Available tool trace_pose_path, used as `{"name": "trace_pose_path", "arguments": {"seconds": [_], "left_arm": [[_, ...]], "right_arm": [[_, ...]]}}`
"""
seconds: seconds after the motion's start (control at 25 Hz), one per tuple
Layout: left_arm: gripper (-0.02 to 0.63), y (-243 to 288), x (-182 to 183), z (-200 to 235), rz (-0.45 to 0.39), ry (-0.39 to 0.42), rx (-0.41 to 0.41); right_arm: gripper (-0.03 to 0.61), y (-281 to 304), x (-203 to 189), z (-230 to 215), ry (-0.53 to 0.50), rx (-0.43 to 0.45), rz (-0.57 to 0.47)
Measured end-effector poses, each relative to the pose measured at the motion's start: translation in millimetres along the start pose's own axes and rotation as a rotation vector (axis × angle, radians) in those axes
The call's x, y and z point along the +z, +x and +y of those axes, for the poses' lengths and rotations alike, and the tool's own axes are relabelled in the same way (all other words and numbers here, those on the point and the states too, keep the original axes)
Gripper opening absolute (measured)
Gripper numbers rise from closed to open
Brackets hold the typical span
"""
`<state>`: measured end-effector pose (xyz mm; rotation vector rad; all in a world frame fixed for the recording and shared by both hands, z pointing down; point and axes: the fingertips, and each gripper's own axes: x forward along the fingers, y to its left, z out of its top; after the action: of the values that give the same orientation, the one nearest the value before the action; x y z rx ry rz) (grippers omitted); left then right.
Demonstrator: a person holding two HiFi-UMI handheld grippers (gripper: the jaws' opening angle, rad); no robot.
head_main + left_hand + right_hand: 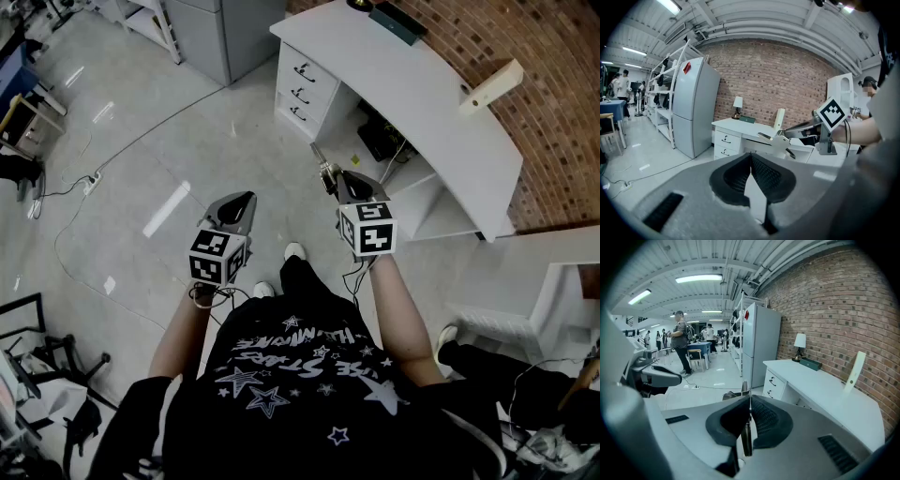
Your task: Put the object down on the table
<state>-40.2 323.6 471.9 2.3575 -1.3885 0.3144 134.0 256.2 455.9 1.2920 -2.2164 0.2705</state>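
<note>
My right gripper [330, 178] is shut on a small pale metal tool [322, 161], held in the air over the floor just short of the white desk [422, 84]. In the right gripper view the tool's thin blade [745, 389] sticks out past the closed jaws [749, 399], with the desk top [820, 385] ahead to the right. The left gripper view shows that tool [780, 139] in front of the desk [745, 125]. My left gripper [246, 200] hangs over the floor further left, shut with nothing between its jaws [751, 157].
On the desk stand a lamp [800, 341], a dark green box [396, 21] and a cream upright piece [490, 86]. A grey fridge [691, 105] and shelves stand left of the desk. A cable [141, 136] trails over the floor. People stand far back [680, 341].
</note>
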Motion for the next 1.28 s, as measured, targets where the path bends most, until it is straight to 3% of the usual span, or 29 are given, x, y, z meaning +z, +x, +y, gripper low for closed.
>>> {"name": "trace_pose_path", "arguments": {"seconds": [0.52, 0.8, 1.08, 1.28], "left_arm": [[0.021, -39.7, -20.0, 10.1, -0.010, -0.026, 0.025], [0.021, -38.6, -13.5, 20.3, -0.014, -0.020, 0.041], [0.021, 1.7, -0.9, 44.3, 0.012, -0.003, 0.065], [0.021, 58.0, 28.3, 64.1, 0.018, 0.001, 0.076]], "right_arm": [[0.012, -11.0, -8.0, 38.4, -0.010, 0.019, -0.012], [0.012, -3.6, 2.5, 32.0, 0.008, 0.022, -0.044], [0.012, 43.8, 17.6, 4.2, 0.011, 0.043, -0.045], [0.012, 93.6, 42.1, -38.6, 0.019, 0.054, -0.044]]}}
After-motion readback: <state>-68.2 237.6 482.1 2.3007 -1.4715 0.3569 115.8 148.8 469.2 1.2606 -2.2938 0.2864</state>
